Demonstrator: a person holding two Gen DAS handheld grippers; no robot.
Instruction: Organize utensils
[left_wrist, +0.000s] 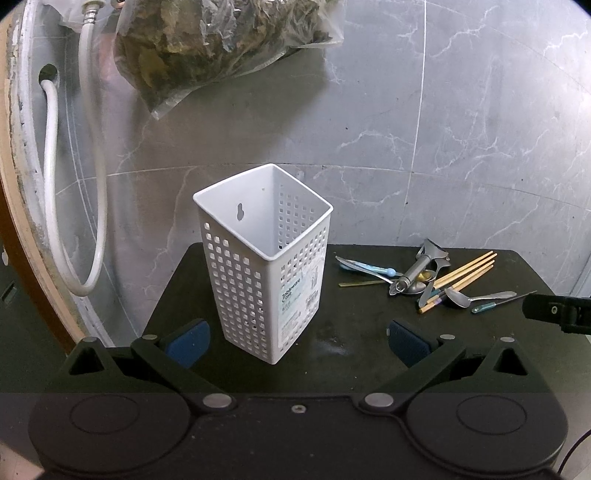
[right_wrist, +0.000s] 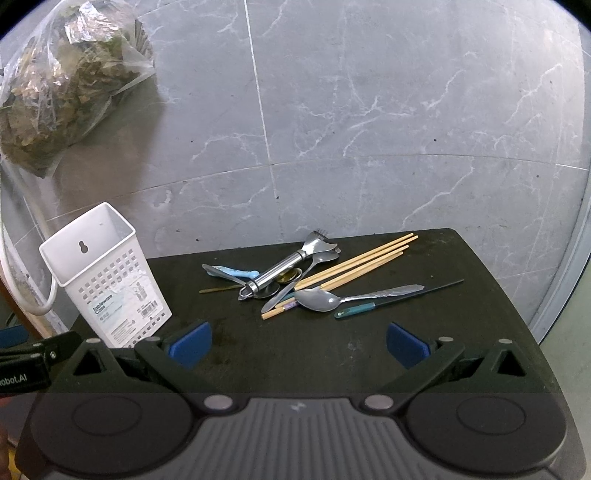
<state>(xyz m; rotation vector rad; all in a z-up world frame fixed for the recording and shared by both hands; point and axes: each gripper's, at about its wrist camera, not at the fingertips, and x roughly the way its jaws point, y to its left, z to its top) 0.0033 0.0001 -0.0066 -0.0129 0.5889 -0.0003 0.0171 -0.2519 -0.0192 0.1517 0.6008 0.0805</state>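
— What sort of place is this?

— Grey marble-look wall tiles (right_wrist: 369, 129) behind a small black worktop (right_wrist: 332, 350), scuffed and dusty near the front edge.

— And the tongs?

— The left tongs (left_wrist: 298, 341) are spread wide with nothing between the blue pads (left_wrist: 188, 341). They hang low over the near edge of the worktop, and the white utensil holder (left_wrist: 264, 258) stands upright right in front of them, its near corner roughly between the pads but touching neither. The right tongs (right_wrist: 298, 341) are spread wide too, and hold nothing, above bare worktop.

— Where are the utensils?

— In a loose heap ahead of the right tongs, well apart from the holder. Wooden chopsticks (right_wrist: 364, 264) lie fanned across the middle. A steel peeler (right_wrist: 291, 264) lies over them at the left, with a fork (right_wrist: 295, 284) beside it. A steel spoon (right_wrist: 321, 300) lies nearest the tongs, bowl up, and a thin tool with a teal handle (right_wrist: 356, 309) lies just beside it. A light-blue handled piece (right_wrist: 236, 272) is at the far left of the heap.

— Anything in the holder?

— Its perforated walls and open top show nothing inside.

— And around it?

— A clear bag of dried leaves (left_wrist: 218, 48) hangs on the wall above, and white hoses (left_wrist: 92, 184) loop down at the left.
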